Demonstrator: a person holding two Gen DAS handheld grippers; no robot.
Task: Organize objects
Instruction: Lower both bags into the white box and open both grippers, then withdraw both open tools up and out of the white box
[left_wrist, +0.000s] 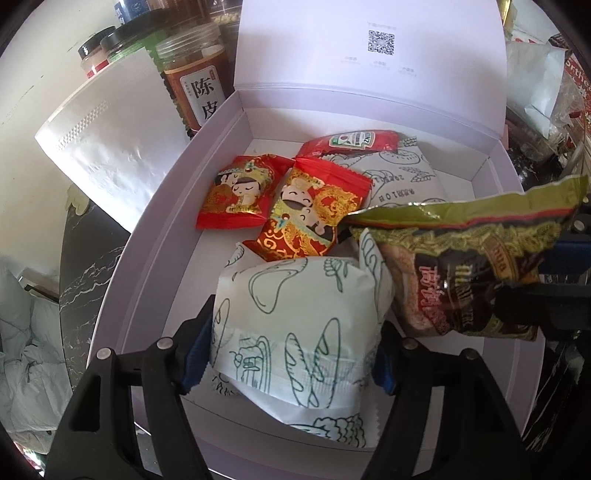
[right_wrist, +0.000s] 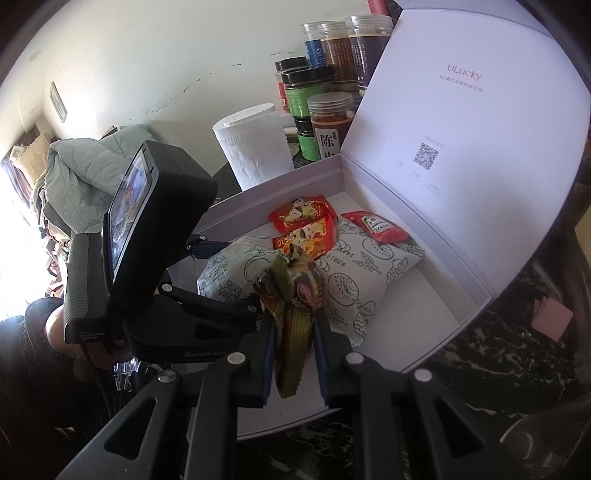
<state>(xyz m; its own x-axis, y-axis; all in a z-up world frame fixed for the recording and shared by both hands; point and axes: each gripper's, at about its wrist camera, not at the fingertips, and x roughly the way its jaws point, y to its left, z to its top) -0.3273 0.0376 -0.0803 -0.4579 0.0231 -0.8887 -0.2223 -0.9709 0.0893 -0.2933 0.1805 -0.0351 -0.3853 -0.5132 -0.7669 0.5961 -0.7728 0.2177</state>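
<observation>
A white box with its lid up holds two red candy packets, a red ketchup sachet and a white bread packet with green drawings. My left gripper is shut on a second white bread packet, held over the box's near end. My right gripper is shut on a green-brown snack packet, held over the box beside the left gripper; this packet shows at the right of the left wrist view.
A paper towel roll and several jars stand behind the box on the black marble table. A pink block lies right of the box. Clutter sits at the far right.
</observation>
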